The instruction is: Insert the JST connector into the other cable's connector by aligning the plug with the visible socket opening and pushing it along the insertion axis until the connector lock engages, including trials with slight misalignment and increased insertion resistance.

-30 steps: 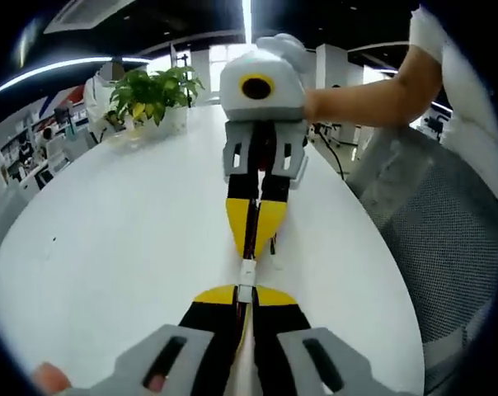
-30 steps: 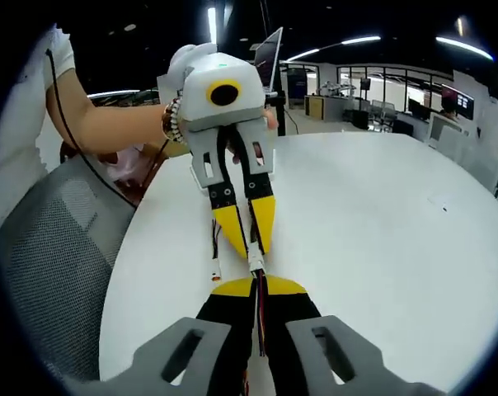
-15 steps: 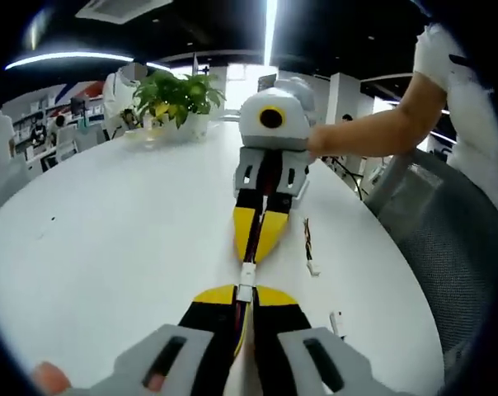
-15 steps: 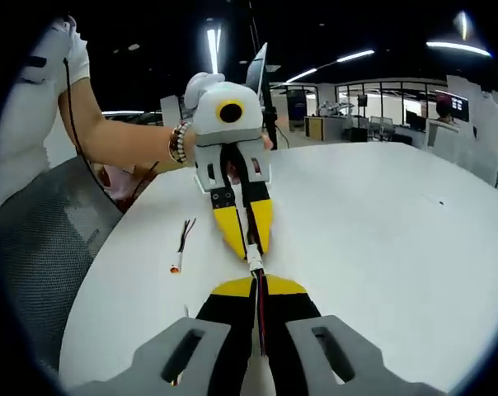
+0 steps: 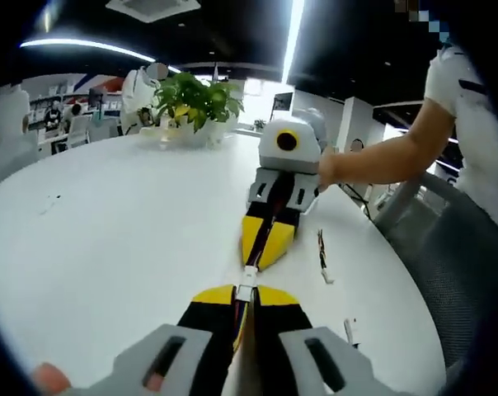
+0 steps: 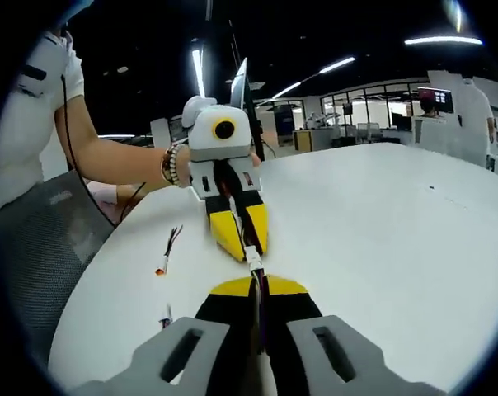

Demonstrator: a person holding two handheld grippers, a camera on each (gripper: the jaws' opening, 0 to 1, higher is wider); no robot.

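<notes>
The left claw (image 5: 246, 294) is pressed together on a red-and-black cable whose white JST connector (image 5: 247, 273) juts from its tips, and the right claw (image 6: 253, 286), tip to tip with it, pinches the mating cable likewise. The joined white connectors hang between the yellow tips just above the white counter (image 5: 109, 239). A loose spare cable (image 5: 322, 257) lies on the counter beside them, and a potted plant (image 5: 193, 103) stands at the far edge.

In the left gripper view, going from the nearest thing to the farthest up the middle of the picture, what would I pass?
Left gripper → white connector → right gripper → the person's hand behind it → potted plant at the table's far edge.
</notes>
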